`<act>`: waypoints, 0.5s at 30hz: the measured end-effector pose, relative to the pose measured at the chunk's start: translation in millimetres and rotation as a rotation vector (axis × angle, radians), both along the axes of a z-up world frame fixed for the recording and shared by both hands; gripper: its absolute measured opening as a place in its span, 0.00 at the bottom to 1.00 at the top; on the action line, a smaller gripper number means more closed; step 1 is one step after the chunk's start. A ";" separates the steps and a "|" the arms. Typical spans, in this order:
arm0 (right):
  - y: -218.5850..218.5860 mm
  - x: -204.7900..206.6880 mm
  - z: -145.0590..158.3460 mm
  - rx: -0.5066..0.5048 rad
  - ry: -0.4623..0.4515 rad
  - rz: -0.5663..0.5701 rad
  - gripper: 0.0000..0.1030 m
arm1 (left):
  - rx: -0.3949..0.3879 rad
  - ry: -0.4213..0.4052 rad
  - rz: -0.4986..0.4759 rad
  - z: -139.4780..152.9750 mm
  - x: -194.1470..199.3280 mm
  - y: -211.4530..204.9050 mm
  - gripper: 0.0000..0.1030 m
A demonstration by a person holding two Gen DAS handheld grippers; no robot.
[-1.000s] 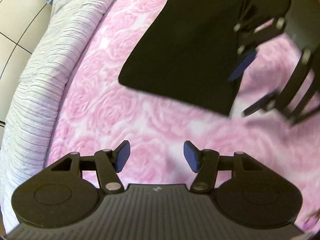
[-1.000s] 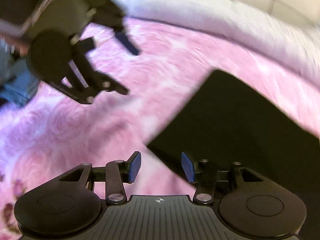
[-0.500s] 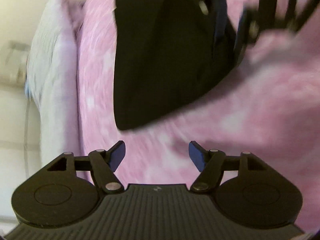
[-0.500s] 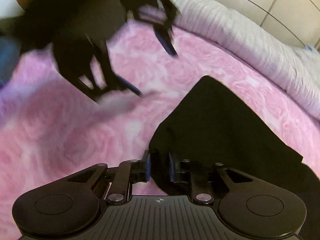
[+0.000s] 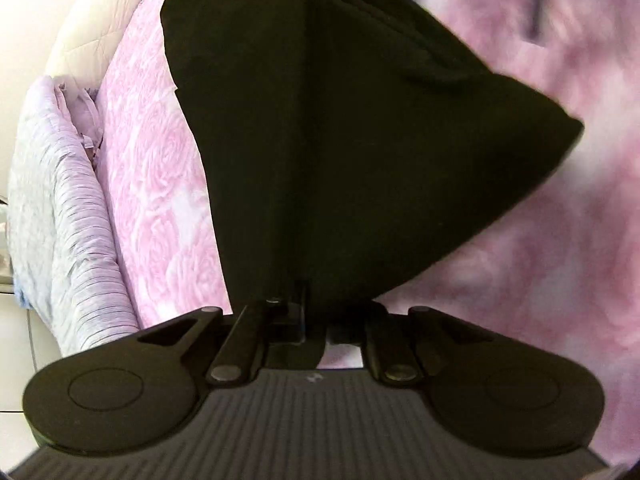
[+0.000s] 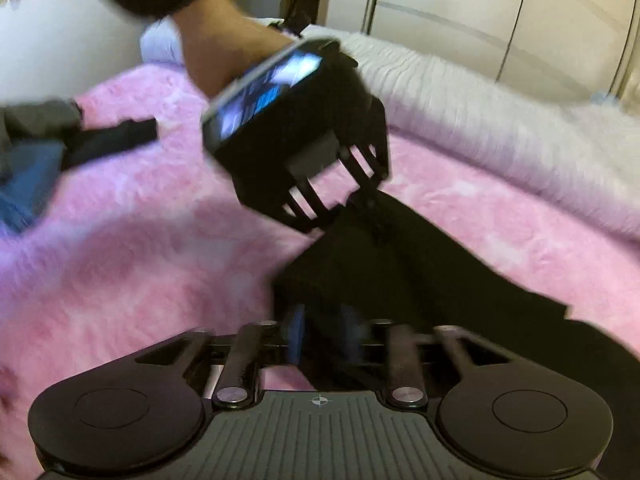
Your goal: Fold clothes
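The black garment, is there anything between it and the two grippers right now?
Nothing visible. The left gripper is shut on an edge of the black garment, its jaws having just closed. The right gripper has the cloth's near corner between its jaws, which have just opened. Only the pink blanket lies beneath.

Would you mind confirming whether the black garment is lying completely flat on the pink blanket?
No, the black garment is lifted into a peak off the pink blanket where the left gripper pinches it.
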State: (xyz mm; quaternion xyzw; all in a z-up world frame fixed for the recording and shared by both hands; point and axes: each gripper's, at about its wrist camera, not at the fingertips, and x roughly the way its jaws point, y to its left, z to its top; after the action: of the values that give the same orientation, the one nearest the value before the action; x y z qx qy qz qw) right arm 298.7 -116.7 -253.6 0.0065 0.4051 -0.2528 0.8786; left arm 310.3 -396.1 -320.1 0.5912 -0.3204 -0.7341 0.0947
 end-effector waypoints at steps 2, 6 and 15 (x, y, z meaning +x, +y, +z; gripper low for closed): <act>10.0 2.8 -14.6 -0.065 0.044 0.023 0.79 | 0.028 0.014 0.021 6.9 -1.7 -3.3 0.07; 20.0 18.5 -47.2 -0.210 0.147 0.079 0.80 | 0.080 0.048 0.076 18.6 -8.0 -13.1 0.07; -26.7 35.6 -66.0 -0.161 0.149 0.016 0.27 | 0.074 0.066 0.112 32.8 -7.6 -7.3 0.06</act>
State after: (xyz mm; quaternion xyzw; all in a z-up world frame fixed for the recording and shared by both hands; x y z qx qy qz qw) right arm 334.2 -143.5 -319.6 -0.0862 0.4477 -0.2772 0.8458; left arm 302.8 -403.4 -287.4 0.5868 -0.2565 -0.7580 0.1241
